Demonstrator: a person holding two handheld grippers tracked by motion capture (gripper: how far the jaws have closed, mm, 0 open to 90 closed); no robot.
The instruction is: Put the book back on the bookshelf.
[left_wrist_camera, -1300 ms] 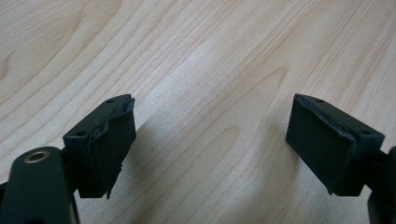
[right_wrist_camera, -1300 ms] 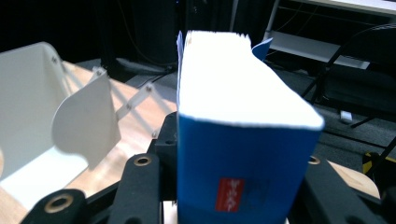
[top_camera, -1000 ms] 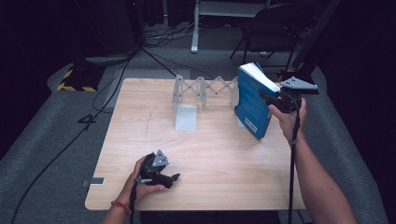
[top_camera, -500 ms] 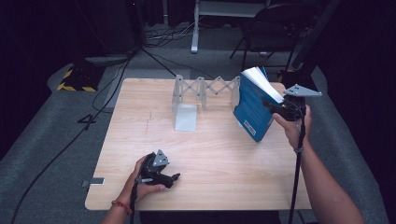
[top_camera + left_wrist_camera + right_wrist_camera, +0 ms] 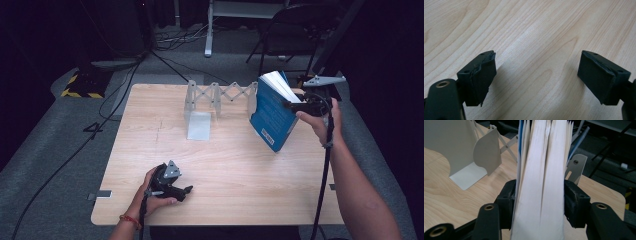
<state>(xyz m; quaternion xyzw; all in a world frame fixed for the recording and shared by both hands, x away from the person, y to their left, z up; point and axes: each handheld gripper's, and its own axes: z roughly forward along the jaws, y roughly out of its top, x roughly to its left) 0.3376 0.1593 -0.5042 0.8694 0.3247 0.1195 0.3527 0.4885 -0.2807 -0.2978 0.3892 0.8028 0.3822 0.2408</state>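
One blue book [image 5: 270, 116] tilted, clamped between right hand-held gripper [image 5: 292, 104] jaws.

The book [image 5: 270, 116] is a thick paperback with a blue cover bearing a small white label near its lower end, and a block of white pages. It is held tilted above the far right part of the counter [image 5: 225, 165], its page edges facing up and to the right, its lower corner just over the wood. In the right gripper view its pages [image 5: 541, 182] fan slightly apart.
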